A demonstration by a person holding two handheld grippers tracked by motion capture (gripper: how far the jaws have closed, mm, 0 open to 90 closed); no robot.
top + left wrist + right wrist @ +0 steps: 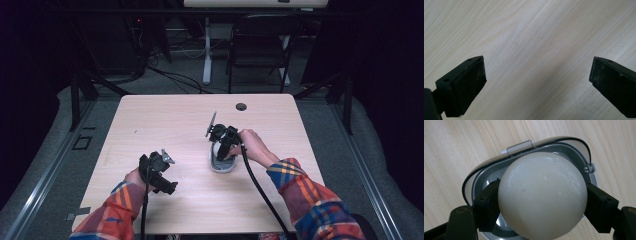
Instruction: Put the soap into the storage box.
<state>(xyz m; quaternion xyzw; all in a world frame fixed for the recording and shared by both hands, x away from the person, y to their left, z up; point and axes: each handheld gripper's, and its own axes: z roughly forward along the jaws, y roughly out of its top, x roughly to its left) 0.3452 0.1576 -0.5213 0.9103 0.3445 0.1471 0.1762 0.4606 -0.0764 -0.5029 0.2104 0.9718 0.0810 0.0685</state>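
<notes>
right gripper [541,202] fingers clamp white ball [542,195] above grey case [574,147] | left gripper [537,82] fingers apart, over table [536,30]

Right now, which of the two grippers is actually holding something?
The right gripper: its jaws clamp a pale ball over a grey dish. The left gripper hangs open above bare table.

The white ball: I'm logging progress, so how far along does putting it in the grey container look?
Done: the right gripper has clamped the white ball. In hand: it holds the ball right over the open grey container on the table. Left: probably lowering and releasing. The left gripper is open and idle over bare wood.
</notes>
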